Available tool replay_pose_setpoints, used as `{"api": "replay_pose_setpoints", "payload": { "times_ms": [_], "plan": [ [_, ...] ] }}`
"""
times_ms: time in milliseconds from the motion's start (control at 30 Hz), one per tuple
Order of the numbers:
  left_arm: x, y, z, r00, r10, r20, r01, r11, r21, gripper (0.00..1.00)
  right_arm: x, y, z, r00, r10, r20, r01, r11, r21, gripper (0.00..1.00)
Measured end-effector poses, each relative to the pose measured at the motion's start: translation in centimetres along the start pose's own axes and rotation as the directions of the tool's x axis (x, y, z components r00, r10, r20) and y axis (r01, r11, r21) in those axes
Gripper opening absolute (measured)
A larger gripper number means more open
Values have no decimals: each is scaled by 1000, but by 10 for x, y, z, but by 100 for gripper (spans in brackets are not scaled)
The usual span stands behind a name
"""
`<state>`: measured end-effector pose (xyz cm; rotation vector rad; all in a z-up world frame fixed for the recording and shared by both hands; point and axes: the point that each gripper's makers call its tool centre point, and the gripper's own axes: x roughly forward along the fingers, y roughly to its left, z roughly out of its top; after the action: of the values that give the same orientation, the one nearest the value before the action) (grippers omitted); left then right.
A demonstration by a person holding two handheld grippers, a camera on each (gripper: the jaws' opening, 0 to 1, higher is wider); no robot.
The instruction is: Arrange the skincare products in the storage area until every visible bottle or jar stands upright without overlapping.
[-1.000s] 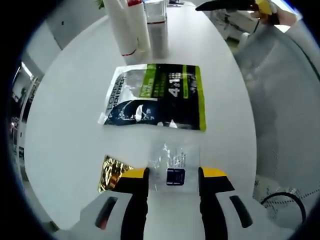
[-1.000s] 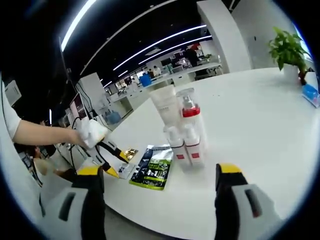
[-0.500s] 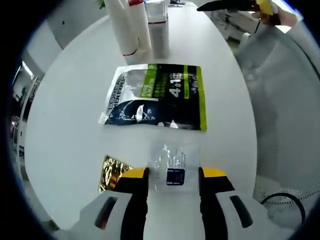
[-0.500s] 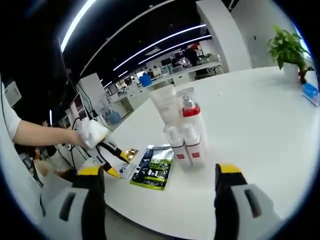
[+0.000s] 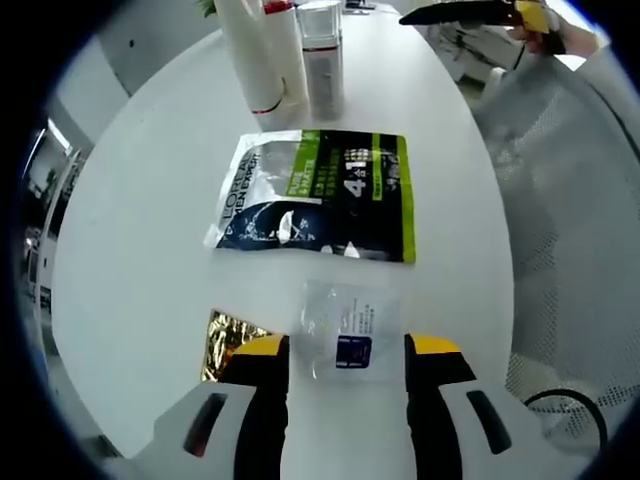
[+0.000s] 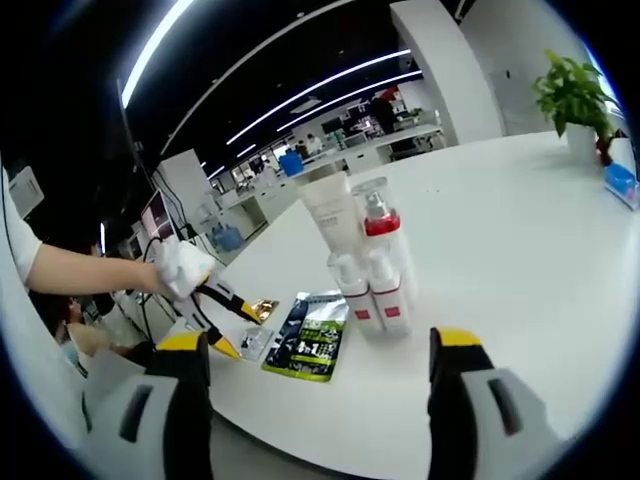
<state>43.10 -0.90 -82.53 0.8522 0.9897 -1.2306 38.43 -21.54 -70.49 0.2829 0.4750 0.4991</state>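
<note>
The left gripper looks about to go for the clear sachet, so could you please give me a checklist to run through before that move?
1. Left gripper open: ok, its jaws stand apart.
2. Clear sachet lined up: ok, it lies flat on the table just ahead, between the jaws.
3. Sachet free of overlap: ok, apart from the gold sachet and the dark pouch.
4. Bottles upright: ok, clustered standing beyond the pouch.
5. Right gripper out of the way: ok, open, held off the table edge.
6. Whether the bottles touch each other: cannot tell.
</note>
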Motion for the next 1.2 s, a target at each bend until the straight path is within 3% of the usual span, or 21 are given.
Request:
{"api": "replay_pose_setpoints", "payload": {
  "times_ms": [267, 700, 867, 1100, 1200],
  "plan": [
    [-6, -1, -1, 1000, 8, 26, -7, 999, -42, 56, 0, 1, 0, 1000, 7, 3, -7, 1000, 1, 91],
    [-24, -8, -8, 991, 68, 118, -39, 972, -232, 69, -1, 2, 1, 1000, 15, 9, -15, 1000, 4, 90],
    [-33, -14, -13, 987, 91, 135, -48, 956, -290, 74, -1, 3, 1, 1000, 20, 7, -20, 1000, 2, 90],
    [-41, -14, -17, 971, 145, 188, -56, 909, -413, 77, -1, 2, 0, 1000, 25, 6, -25, 1000, 6, 90],
    [-43, -15, -20, 970, 157, 183, -65, 901, -429, 80, -1, 3, -1, 1000, 28, 1, -28, 1000, 7, 89]
  ]
}}
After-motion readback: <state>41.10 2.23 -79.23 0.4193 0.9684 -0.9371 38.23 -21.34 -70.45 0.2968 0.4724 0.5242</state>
